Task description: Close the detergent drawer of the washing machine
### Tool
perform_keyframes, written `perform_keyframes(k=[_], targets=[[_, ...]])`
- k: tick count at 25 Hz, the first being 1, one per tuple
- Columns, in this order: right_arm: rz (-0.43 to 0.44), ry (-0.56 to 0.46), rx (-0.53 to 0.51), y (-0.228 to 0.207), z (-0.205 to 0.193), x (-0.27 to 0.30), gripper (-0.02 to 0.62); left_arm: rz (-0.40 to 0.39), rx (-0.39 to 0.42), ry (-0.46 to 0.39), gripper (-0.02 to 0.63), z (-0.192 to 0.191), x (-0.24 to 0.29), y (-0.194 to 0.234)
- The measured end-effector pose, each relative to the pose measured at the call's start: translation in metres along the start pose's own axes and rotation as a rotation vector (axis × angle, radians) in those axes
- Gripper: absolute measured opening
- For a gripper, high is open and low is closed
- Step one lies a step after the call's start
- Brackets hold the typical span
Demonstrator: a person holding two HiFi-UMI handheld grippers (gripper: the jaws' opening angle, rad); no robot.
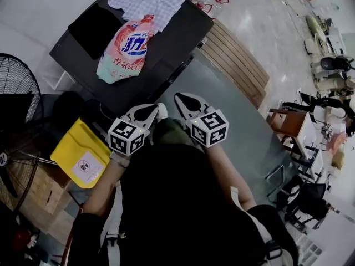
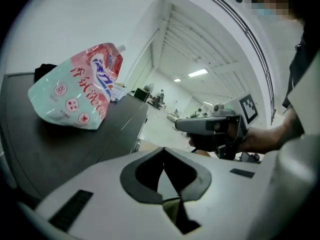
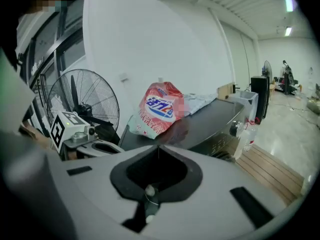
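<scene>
Setting: large open hall, workshop or test-space type, not a home. Evidence: white walls, glossy pale floor [image 1: 260,15], ceiling strip lights [image 2: 198,73], dark-topped washing machine [image 1: 166,43] beside a wooden platform [image 1: 238,65], pedestal fan [image 3: 82,101], cluttered desks [image 1: 288,121] farther off.

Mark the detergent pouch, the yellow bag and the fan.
detergent pouch [image 1: 126,47], head view, middle of its printed front
yellow bag [image 1: 75,143], head view, plain yellow face above the label
fan [image 3: 82,106], right gripper view, centre of the grille
</scene>
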State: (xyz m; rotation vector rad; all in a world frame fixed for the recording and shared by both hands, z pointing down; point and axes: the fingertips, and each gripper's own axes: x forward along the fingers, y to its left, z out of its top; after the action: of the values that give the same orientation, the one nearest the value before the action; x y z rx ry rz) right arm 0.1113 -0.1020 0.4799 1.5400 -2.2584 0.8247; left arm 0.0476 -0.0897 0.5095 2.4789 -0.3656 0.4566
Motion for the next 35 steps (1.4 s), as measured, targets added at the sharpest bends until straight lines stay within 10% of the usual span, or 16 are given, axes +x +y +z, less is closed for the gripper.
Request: perform_keyframes(k=[23,35], targets=[[-0.139,-0.324,-0.1,0.036,0.104,-0.132,0.018,-0.106,0.382,-0.232,0.011,0.161,-0.052,-0.097],[-0.155,-0.383,-0.139,0.049,0.115,-0.149,0.018,-0.111,0.395,-0.304,0.01,0.178,-0.068,-0.099]])
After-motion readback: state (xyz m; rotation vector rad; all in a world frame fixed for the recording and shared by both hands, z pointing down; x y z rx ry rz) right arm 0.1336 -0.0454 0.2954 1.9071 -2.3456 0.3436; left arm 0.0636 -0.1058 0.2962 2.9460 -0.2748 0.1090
